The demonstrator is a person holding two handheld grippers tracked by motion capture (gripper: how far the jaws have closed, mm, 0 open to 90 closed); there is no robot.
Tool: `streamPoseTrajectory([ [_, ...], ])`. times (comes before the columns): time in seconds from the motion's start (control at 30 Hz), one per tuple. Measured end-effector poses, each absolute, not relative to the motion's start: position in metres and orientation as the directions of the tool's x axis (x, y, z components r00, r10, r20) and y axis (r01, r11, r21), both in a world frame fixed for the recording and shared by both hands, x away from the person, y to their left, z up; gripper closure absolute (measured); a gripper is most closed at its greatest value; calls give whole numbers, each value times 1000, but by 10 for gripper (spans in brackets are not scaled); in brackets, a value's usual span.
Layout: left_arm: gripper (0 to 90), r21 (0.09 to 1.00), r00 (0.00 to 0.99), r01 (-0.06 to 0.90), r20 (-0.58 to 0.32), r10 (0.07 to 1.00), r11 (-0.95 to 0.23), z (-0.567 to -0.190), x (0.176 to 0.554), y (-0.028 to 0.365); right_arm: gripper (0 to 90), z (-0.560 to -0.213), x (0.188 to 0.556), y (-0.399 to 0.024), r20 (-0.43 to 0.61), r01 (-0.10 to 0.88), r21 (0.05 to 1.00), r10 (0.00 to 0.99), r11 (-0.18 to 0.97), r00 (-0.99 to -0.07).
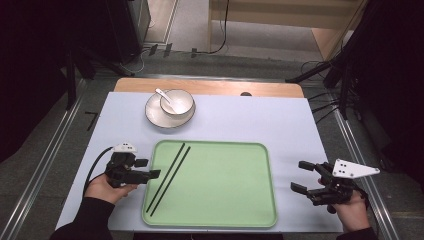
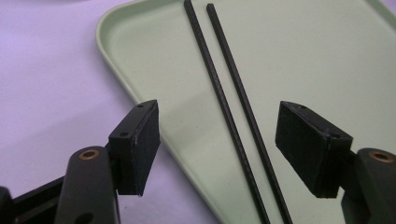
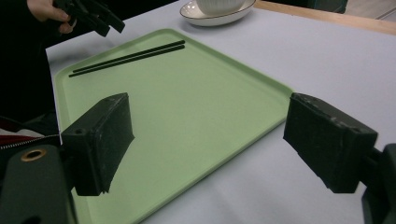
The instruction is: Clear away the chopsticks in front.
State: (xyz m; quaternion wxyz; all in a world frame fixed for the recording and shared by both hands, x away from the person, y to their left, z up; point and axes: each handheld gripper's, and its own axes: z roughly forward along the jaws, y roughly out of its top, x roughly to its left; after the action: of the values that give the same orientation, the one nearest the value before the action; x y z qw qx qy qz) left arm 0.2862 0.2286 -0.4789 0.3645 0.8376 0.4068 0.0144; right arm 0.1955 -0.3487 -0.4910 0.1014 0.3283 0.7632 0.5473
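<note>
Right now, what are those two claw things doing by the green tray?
A person holds a gripper in each hand, and both are open and holding nothing. The left gripper hovers at the left edge of the green tray, its jaws spread around the two black chopsticks lying side by side in the tray. The right gripper waits off to the tray's right. Behind the tray, a white bowl with a spoon in it sits on a saucer.

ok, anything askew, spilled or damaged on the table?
Nothing stands out. The chopsticks lie side by side at the left of the green tray, slanted but tidy. The bowl with its spoon sits upright on the saucer. No spills.
</note>
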Motion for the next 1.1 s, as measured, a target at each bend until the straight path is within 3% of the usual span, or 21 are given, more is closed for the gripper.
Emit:
streamPoseTrajectory([
  [0.7,266,819,750,470,-174,638,-328,-458,259,290,161,-490,193,-351,210,385,908,613,167,-761],
  [1.1,228,880,801,343,-92,591,-328,-452,247,307,161,-489,192,-352,206,377,913,617,159,-759],
])
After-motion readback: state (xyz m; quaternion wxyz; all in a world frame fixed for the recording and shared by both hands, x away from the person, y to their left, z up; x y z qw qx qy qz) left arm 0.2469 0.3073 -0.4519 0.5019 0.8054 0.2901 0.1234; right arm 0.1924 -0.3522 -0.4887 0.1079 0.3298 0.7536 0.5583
